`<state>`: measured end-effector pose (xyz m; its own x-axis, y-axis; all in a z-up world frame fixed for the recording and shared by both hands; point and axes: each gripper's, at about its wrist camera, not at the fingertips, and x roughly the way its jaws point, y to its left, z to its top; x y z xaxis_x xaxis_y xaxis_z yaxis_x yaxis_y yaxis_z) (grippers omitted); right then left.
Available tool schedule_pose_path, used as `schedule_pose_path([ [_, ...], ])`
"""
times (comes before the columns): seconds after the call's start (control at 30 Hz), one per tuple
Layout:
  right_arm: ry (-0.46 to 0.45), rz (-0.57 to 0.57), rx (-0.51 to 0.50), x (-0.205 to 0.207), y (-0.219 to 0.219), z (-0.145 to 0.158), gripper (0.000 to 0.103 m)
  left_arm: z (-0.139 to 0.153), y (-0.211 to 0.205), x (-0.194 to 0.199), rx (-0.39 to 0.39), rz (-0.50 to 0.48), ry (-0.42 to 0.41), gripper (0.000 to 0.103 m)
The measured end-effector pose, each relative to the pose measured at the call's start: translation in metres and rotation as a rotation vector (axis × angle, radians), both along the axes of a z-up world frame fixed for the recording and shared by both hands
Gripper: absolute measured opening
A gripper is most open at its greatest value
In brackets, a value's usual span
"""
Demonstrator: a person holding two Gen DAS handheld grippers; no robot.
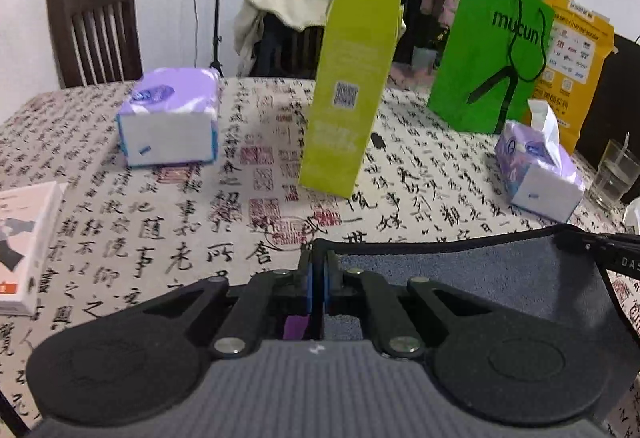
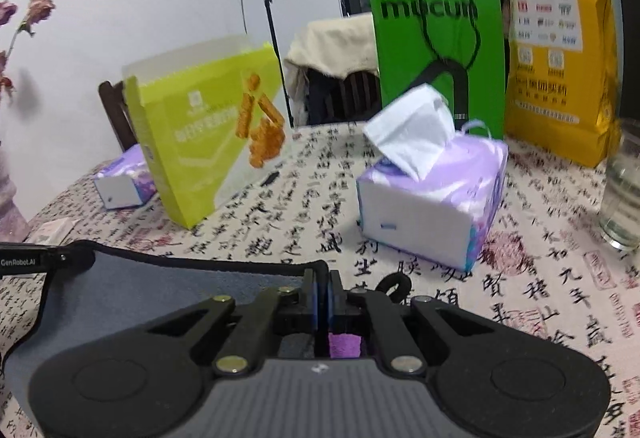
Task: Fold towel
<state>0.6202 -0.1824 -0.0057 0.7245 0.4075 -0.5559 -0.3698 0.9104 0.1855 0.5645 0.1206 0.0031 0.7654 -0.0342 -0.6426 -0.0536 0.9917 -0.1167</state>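
Observation:
The towel is a dark grey cloth with a black hem (image 1: 480,278), held up above the table. My left gripper (image 1: 319,258) is shut on its left corner, and the cloth stretches right to the other gripper's finger (image 1: 608,242). In the right wrist view the same towel (image 2: 160,290) spans left from my right gripper (image 2: 322,278), which is shut on its right corner. The left gripper's finger (image 2: 36,258) shows at the far left edge, holding the other corner. The top hem runs taut between both grippers.
On the calligraphy tablecloth (image 1: 200,230) stand a lime-green box (image 1: 348,98), two purple tissue packs (image 1: 172,118) (image 2: 432,206), a green paper bag (image 2: 436,38), a yellow bag (image 2: 560,50) and a glass (image 2: 624,190). A white box (image 1: 24,246) lies left.

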Motion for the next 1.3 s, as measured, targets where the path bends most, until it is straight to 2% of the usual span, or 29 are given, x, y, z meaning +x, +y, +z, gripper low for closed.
schedule_pose_path([
  [0.1, 0.027, -0.009, -0.020, 0.008, 0.003, -0.008, 0.007, -0.010, 0.000, 0.006, 0.016, 0.002, 0.024, 0.006],
  [0.2, 0.049, -0.033, -0.043, 0.015, 0.003, -0.017, 0.016, -0.017, 0.005, 0.008, 0.008, 0.003, 0.047, 0.007],
  [0.3, 0.060, -0.035, -0.033, 0.018, -0.001, -0.021, 0.016, -0.018, 0.007, 0.008, 0.005, 0.001, 0.046, 0.010],
  [0.4, 0.058, -0.037, -0.048, 0.018, -0.001, -0.021, 0.021, -0.017, 0.009, 0.009, 0.010, 0.007, 0.051, 0.017],
  [0.47, 0.058, -0.041, -0.058, 0.019, -0.001, -0.021, 0.021, -0.017, 0.011, 0.008, 0.020, 0.013, 0.053, 0.025],
  [0.67, 0.057, -0.052, -0.059, 0.016, -0.003, -0.015, 0.024, -0.013, 0.021, -0.004, 0.034, 0.016, 0.046, 0.036],
  [0.83, 0.041, -0.071, -0.087, 0.006, -0.010, -0.005, 0.038, -0.008, 0.033, -0.019, 0.059, 0.028, 0.043, 0.039],
  [1.07, 0.025, -0.087, -0.100, -0.014, -0.018, 0.007, 0.047, 0.008, 0.040, -0.043, 0.073, 0.042, 0.020, 0.043],
  [1.2, 0.010, -0.085, -0.100, -0.029, -0.019, 0.015, 0.054, 0.017, 0.035, -0.059, 0.100, 0.032, -0.006, 0.049],
  [1.3, -0.008, -0.080, -0.104, -0.041, -0.020, 0.022, 0.061, 0.023, 0.028, -0.073, 0.129, 0.021, -0.031, 0.060],
])
